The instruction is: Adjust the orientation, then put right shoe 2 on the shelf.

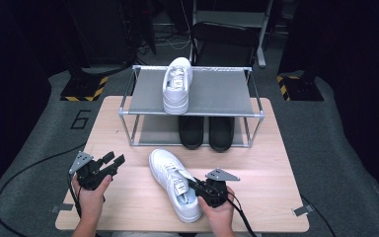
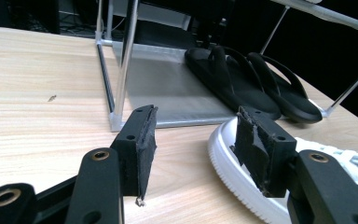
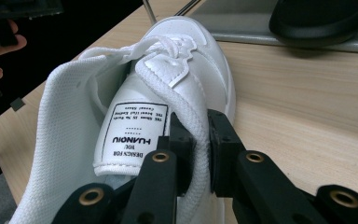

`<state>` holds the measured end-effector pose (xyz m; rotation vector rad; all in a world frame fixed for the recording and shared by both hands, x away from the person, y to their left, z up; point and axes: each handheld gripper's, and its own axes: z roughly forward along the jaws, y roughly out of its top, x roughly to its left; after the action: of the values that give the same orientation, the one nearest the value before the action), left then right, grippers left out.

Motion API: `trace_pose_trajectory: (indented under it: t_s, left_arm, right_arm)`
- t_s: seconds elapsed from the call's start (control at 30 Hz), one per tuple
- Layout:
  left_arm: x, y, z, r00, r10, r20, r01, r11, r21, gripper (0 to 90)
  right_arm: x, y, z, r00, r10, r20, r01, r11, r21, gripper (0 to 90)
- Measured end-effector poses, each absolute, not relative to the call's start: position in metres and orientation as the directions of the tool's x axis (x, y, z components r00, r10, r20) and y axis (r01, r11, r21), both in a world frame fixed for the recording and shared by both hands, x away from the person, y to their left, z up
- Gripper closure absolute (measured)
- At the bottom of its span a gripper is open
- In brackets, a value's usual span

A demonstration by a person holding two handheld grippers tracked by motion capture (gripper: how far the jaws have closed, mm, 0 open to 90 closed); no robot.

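A white sneaker [image 1: 174, 183] lies on the wooden table [image 1: 128, 197], toe toward the rack. My right gripper [image 1: 197, 187] is shut on its padded side collar; in the right gripper view the jaws pinch the collar edge of the white sneaker [image 3: 168, 88] beside the printed insole label. My left gripper [image 1: 112, 162] hovers open over the table left of the shoe, nothing between its jaws. In the left gripper view the gripper [image 2: 193, 140] points at the sneaker's toe [image 2: 228, 163]. A second white sneaker [image 1: 177, 84] stands on the rack's top shelf.
A metal two-shelf rack [image 1: 192, 94] stands at the table's far side. A pair of black sandals [image 1: 206, 132] sits on its lower shelf, also the black sandals [image 2: 247, 88] in the left gripper view. Black cables trail off the table's front edge.
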<state>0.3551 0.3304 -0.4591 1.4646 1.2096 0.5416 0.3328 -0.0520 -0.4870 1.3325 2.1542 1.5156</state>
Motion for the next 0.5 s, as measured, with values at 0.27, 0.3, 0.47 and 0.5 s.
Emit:
trace_pose_trajectory:
  t_s: [0.27,0.3,0.47,0.5]
  left_arm:
    - [0.354,0.332,-0.461,0.359,0.893,-0.273,0.377,0.129,0.917,45.6]
    - [0.354,0.332,-0.461,0.360,0.892,-0.273,0.378,0.128,0.917,45.6]
    - [0.355,0.332,-0.462,0.355,0.893,-0.276,0.384,0.130,0.914,45.6]
    - [0.355,0.332,-0.462,0.355,0.893,-0.276,0.384,0.130,0.914,45.6]
  right_arm:
    - [0.330,-0.058,-0.479,-0.570,0.754,0.325,0.547,0.054,0.835,82.0]
    - [0.329,-0.059,-0.478,-0.565,0.758,0.327,0.549,0.049,0.835,82.1]
    - [0.330,-0.064,-0.473,-0.564,0.757,0.330,0.539,0.035,0.841,82.0]
    - [0.330,-0.064,-0.472,-0.562,0.758,0.332,0.538,0.030,0.842,82.0]
